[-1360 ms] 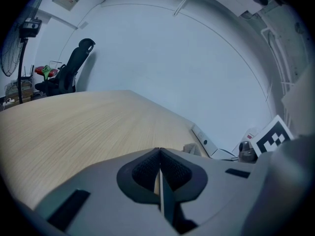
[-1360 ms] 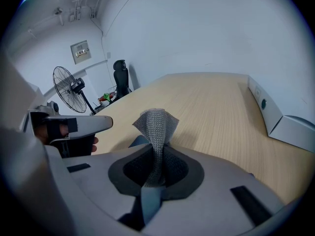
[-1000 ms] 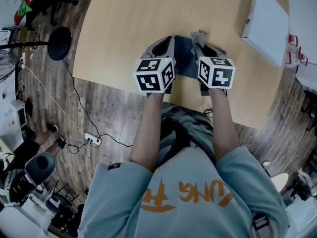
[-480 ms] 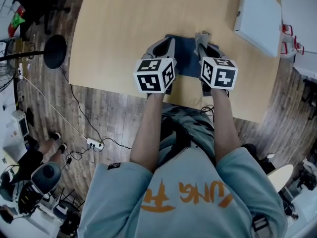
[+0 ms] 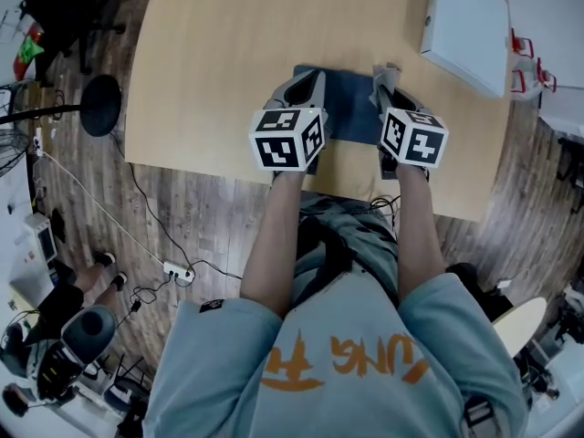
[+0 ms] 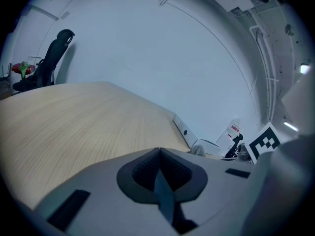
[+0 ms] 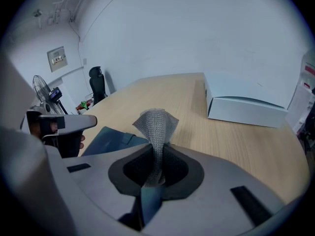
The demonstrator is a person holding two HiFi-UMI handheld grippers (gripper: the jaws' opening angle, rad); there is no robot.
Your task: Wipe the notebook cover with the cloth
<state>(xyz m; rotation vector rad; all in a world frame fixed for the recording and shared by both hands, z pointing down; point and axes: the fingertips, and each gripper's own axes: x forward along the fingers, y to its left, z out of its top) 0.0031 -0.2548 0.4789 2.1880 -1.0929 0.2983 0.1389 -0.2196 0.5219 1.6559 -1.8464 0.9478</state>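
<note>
Over the worktop in the head view, both tools sit side by side near the front edge. Left tool is above the left edge of the dark blue notebook, right tool at its right edge, with a scrap of grey cloth poking out at the tip. The notebook lies flat between them, and a white box lies well apart at the far right.

On to the left gripper view: the left tool has its jaws pressed together, pads meeting, nothing between them. Bare worktop stretches ahead, the white box off to the right.

Now the right gripper view: the right tool is clamped on the grey mesh cloth, which stands up out of the jaws. Just beyond lies the notebook, with the left tool above its far side; whether it touches the cover I cannot tell. The white box rests on the worktop to the right.
</note>
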